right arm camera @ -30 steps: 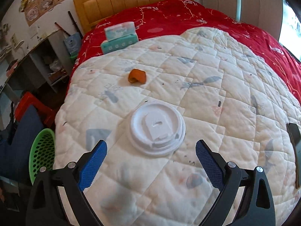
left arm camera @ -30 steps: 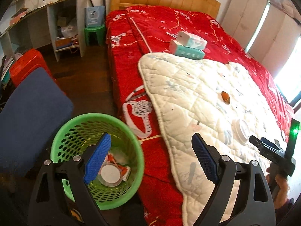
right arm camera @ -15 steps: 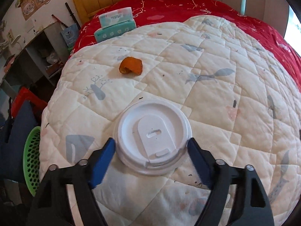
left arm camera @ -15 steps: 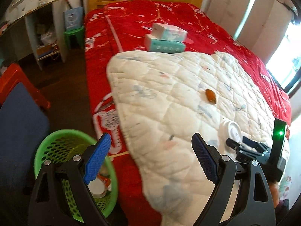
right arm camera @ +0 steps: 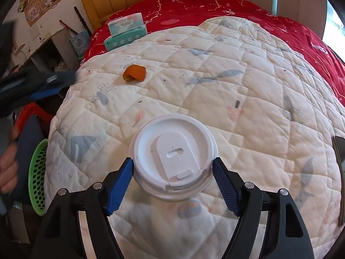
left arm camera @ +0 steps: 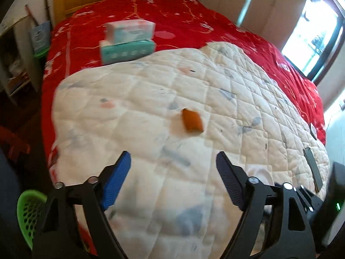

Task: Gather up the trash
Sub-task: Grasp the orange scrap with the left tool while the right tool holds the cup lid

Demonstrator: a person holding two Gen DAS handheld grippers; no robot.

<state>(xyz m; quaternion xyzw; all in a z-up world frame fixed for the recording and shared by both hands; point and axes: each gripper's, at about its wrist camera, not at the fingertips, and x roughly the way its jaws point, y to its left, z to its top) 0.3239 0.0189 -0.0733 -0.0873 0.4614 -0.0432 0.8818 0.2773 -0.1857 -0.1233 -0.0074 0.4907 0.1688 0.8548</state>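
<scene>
A white plastic cup lid [right arm camera: 174, 157] lies on the cream quilt [right arm camera: 237, 75], and my right gripper [right arm camera: 173, 161] is shut on it, one blue pad against each side of its rim. Farther up the quilt lies a piece of orange peel [right arm camera: 134, 72]. My left gripper [left arm camera: 172, 154] hangs over the quilt's near part with the orange peel [left arm camera: 192, 122] ahead of it. Its jaws are closing with nothing between them. In the left wrist view the lid [left arm camera: 262, 174] shows partly behind the right finger.
A green mesh basket [right arm camera: 37, 177] stands on the floor at the bed's left side, also in view as the basket [left arm camera: 30, 209]. Two stacked tissue boxes [left arm camera: 129, 38] sit on the red bedspread. A dark phone [left arm camera: 312, 168] lies at the quilt's right edge. A hand [right arm camera: 7, 168] shows at far left.
My left gripper swung from over the green basket to over the quilt, toward the peel. My right gripper came down around the lid and closed on its rim.
</scene>
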